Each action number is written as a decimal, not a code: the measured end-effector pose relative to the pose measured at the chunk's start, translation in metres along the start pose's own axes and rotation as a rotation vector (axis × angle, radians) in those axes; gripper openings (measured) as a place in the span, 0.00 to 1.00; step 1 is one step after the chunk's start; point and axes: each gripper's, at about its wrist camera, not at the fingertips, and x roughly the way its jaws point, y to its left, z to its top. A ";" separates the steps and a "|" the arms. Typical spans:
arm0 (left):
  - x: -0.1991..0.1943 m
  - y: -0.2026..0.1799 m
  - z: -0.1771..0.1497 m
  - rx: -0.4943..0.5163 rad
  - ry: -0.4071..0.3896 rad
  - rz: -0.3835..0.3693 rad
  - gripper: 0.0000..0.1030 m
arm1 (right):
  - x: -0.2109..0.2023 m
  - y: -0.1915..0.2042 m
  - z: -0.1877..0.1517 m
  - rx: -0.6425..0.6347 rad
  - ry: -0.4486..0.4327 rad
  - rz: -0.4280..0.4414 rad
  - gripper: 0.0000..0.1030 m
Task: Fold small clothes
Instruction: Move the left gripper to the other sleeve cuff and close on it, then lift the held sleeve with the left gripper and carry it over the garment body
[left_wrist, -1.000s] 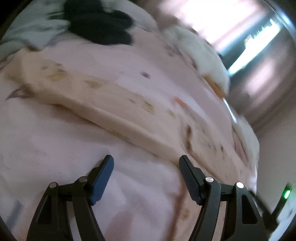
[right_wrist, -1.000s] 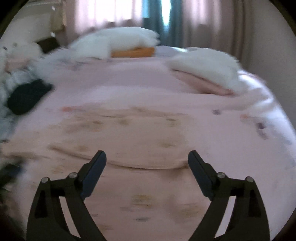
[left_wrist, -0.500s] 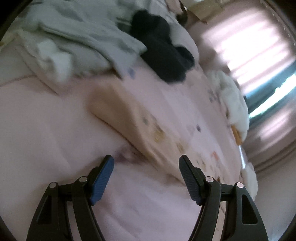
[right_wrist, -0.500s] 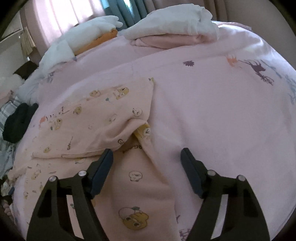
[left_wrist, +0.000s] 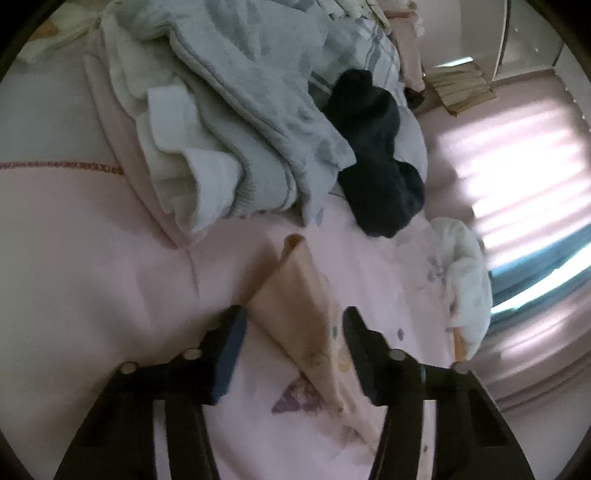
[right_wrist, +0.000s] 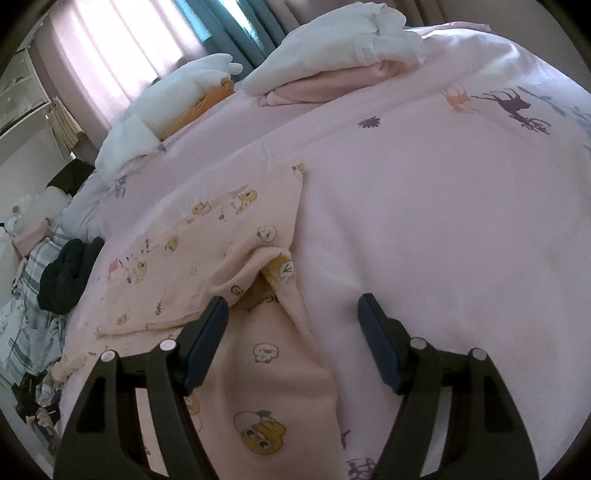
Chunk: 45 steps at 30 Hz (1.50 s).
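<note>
A small peach garment with cartoon chick prints (right_wrist: 207, 258) lies partly folded on the pink bedsheet (right_wrist: 443, 221). Its near part runs down between my right fingers. My right gripper (right_wrist: 291, 317) is open just above that near part. In the left wrist view one end of the same peach garment (left_wrist: 295, 291) points up between my fingers. My left gripper (left_wrist: 291, 325) is open with the cloth's end between the jaws, not pinched.
A heap of grey and white clothes (left_wrist: 229, 110) and a dark navy garment (left_wrist: 380, 177) lie beyond the left gripper. Folded white and pink clothes (right_wrist: 332, 55) and a white-and-orange pile (right_wrist: 177, 107) sit at the far side of the bed. Curtains hang behind.
My left gripper has swung toward the garment's end and closed in on it. My right gripper has moved slightly closer over the near part of the garment.
</note>
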 end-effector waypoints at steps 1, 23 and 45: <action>0.004 0.000 0.001 0.006 -0.001 0.031 0.37 | 0.000 0.000 0.000 0.002 0.000 0.002 0.71; 0.011 0.017 0.012 -0.063 0.094 -0.017 0.08 | 0.003 -0.001 0.003 0.003 0.008 0.019 0.75; 0.016 -0.001 0.006 0.015 0.105 0.023 0.15 | 0.004 0.001 0.003 -0.013 0.008 0.024 0.79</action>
